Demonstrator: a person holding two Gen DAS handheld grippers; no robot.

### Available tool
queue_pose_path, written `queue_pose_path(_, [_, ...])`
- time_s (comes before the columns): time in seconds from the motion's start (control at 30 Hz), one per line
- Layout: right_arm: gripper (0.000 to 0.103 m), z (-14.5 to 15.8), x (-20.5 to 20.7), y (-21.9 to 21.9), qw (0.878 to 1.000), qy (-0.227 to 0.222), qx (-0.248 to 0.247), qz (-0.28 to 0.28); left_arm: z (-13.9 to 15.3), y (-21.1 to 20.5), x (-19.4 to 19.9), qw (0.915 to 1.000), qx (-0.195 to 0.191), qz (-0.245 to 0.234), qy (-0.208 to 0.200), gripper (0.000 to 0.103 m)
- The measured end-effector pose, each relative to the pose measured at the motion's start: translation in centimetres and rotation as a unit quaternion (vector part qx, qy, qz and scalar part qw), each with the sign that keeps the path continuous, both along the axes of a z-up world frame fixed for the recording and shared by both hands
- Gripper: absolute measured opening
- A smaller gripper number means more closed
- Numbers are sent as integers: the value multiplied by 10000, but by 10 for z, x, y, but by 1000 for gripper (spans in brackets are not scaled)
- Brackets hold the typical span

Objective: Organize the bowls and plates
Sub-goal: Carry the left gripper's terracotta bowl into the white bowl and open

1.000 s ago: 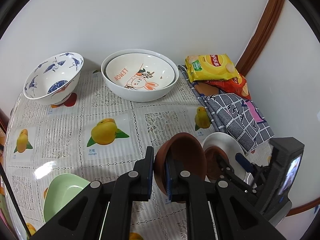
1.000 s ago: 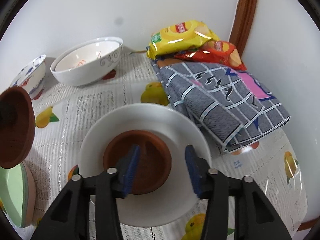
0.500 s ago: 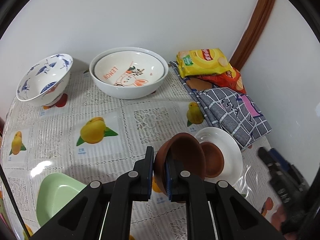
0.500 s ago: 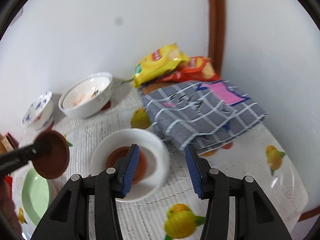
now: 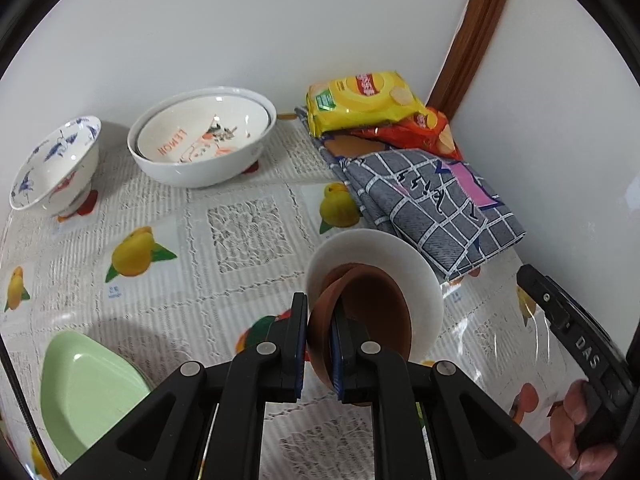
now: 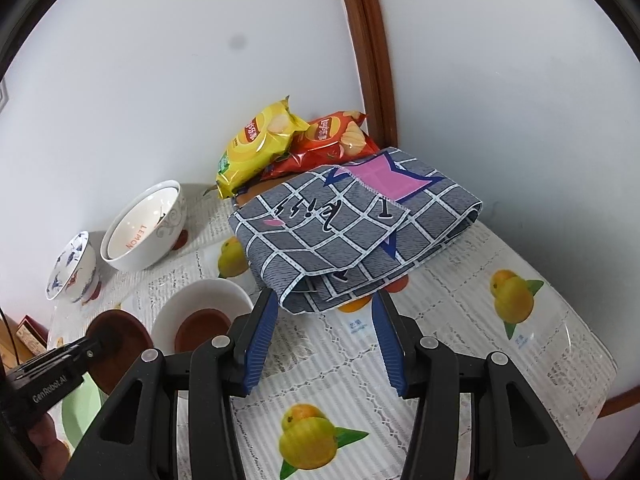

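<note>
My left gripper [image 5: 319, 322] is shut on the rim of a tilted brown bowl [image 5: 372, 312], held just over a white plate [image 5: 404, 252] that carries a second brown bowl [image 6: 202, 322]. The held bowl also shows in the right wrist view [image 6: 116, 340], left of the plate [image 6: 192, 300]. My right gripper [image 6: 324, 332] is open and empty, back from the plate, above the tablecloth near the folded cloth. A white "LEMON" bowl stack [image 5: 204, 136] and a blue-patterned bowl [image 5: 56, 168] stand at the back. A green plate [image 5: 84, 392] lies front left.
A folded grey checked cloth [image 6: 352, 224] lies at the right, with yellow [image 6: 256, 140] and red [image 6: 332, 136] chip bags behind it against the wall. A wooden corner post [image 6: 368, 48] rises behind. The fruit-print tablecloth [image 5: 240, 224] covers the table.
My left gripper has carried the brown bowl right, over the white plate. My right gripper has pulled back and up from the plate, staying open.
</note>
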State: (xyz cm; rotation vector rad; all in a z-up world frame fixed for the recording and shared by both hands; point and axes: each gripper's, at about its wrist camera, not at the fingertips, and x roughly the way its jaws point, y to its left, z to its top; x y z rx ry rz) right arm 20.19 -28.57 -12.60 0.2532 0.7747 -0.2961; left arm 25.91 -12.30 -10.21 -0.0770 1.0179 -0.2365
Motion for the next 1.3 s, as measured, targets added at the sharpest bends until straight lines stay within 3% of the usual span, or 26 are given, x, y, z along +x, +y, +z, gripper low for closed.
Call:
queue_pose_path(0.5, [49, 3, -3, -10, 10000, 17, -6, -89, -27, -21, 27, 9994, 26, 255, 216, 10])
queue_pose_path(1.3, [49, 2, -4, 2, 9997, 138, -201, 81, -55, -19, 39, 9950, -679, 532, 507, 11])
